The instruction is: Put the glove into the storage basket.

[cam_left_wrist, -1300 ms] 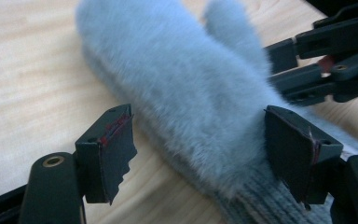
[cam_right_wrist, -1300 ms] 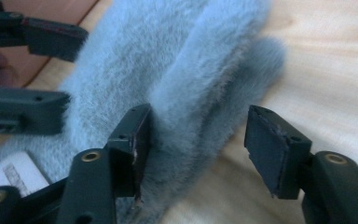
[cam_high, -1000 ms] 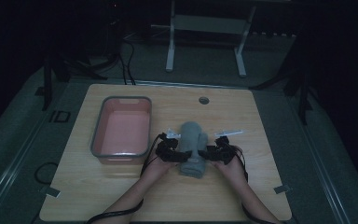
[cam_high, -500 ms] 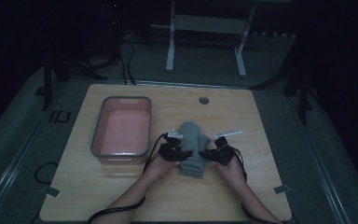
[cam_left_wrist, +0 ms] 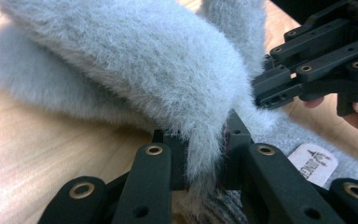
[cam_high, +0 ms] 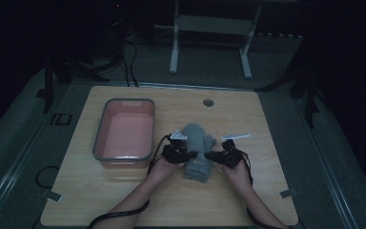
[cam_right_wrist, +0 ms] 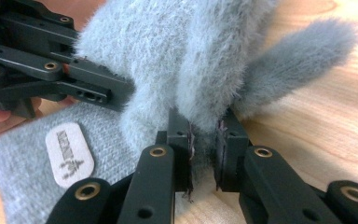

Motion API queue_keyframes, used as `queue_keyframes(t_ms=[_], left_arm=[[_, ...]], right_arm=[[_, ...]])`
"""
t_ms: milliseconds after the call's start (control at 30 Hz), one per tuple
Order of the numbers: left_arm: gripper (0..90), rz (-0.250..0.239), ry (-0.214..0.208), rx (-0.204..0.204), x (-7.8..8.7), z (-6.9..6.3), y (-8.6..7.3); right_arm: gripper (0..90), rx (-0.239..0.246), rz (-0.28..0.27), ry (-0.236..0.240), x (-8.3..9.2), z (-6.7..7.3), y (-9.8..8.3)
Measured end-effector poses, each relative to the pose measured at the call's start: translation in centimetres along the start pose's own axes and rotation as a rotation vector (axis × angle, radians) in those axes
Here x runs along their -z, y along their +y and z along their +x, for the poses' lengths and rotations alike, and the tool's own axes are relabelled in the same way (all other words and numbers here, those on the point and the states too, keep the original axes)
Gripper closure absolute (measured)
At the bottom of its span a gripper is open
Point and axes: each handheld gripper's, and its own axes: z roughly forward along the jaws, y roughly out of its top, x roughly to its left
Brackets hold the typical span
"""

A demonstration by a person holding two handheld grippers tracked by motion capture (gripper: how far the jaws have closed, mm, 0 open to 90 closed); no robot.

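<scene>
Mitten (cam_high: 198, 148) pinched from both sides on the table (cam_high: 267, 191).
Left claw (cam_high: 185, 156) and right claw (cam_high: 211, 156) have just closed, each pinching fuzzy grey fabric.

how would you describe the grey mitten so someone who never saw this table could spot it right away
On the wooden table, look just right of the pink tub, between the two black grippers. The grey mitten lies there, each side pinched by a gripper. It is the one fuzzy thing, with a ribbed knit cuff bearing a small pale label.
</scene>
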Motion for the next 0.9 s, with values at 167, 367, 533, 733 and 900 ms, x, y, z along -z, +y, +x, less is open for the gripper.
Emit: queue_keyframes(t_ms=[167,367,533,733,900], left_arm=[[78.3,-0.031,-0.014,-0.023,1.1,-0.5,1.1],[78.2,-0.059,-0.036,-0.071,2.8,-0.8,2.9],[78.1,-0.075,-0.041,-0.089,4.2,-0.8,4.3],[78.1,-0.070,-0.019,-0.114,5.8,-0.5,5.4],[78.0,-0.078,-0.009,-0.120,7.3,0.1,5.8]], right_arm=[[79.9,0.000,-0.040,0.007,1.3,0.5,0.7],[80.1,0.012,-0.094,0.024,3.2,1.6,2.1],[80.1,0.023,-0.125,0.031,4.2,2.4,3.5],[80.2,0.031,-0.139,0.032,4.3,3.4,5.1],[80.3,0.049,-0.144,0.044,3.9,4.6,6.6]])
